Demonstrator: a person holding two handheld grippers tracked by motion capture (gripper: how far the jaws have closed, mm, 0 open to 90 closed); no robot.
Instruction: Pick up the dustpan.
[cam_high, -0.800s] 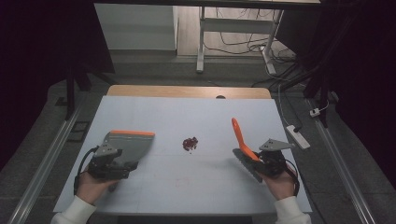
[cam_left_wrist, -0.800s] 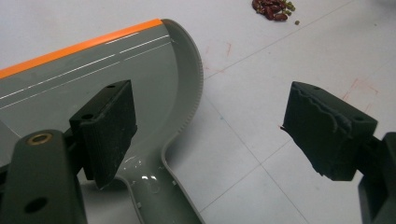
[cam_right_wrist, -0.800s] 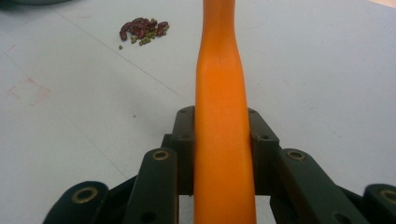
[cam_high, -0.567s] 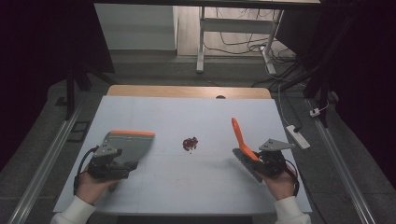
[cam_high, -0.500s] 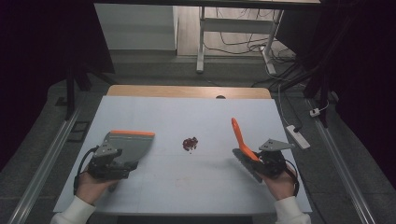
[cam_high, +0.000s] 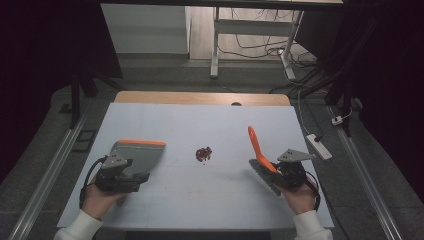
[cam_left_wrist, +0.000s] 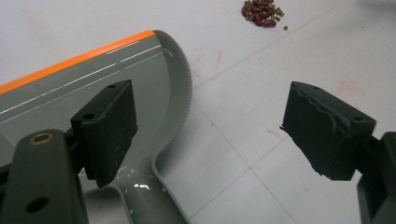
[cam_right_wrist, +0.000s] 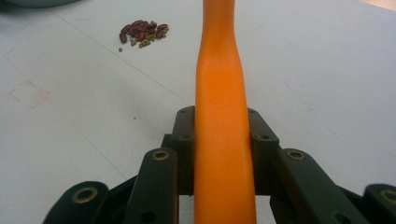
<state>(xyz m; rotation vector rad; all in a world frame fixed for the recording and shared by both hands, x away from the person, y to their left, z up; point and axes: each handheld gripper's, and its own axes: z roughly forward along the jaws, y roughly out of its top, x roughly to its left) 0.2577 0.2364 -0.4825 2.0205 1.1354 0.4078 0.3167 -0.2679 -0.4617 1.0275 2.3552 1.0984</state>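
Note:
A small heap of red and green beans (cam_high: 203, 154) lies mid-table, also seen as beans (cam_left_wrist: 260, 10) and beans (cam_right_wrist: 142, 31). A grey dustpan (cam_high: 142, 152) with an orange front lip rests on the white table (cam_high: 200, 200) at the left. My left gripper (cam_high: 120, 172) sits over its rear end. In the left gripper view the left gripper (cam_left_wrist: 210, 126) is open, one jaw above the dustpan (cam_left_wrist: 93, 79) and the other over bare table. My right gripper (cam_high: 280, 172) is shut on the orange handle (cam_right_wrist: 222, 93) of a brush (cam_high: 256, 142), which points up and away.
A white power strip (cam_high: 318, 146) lies by the table's right edge. A wooden strip (cam_high: 200, 98) runs along the far edge. Beyond it stand a white frame's legs (cam_high: 215, 50) and loose cables on the floor. The dustpan's rim (cam_right_wrist: 37, 2) shows far off.

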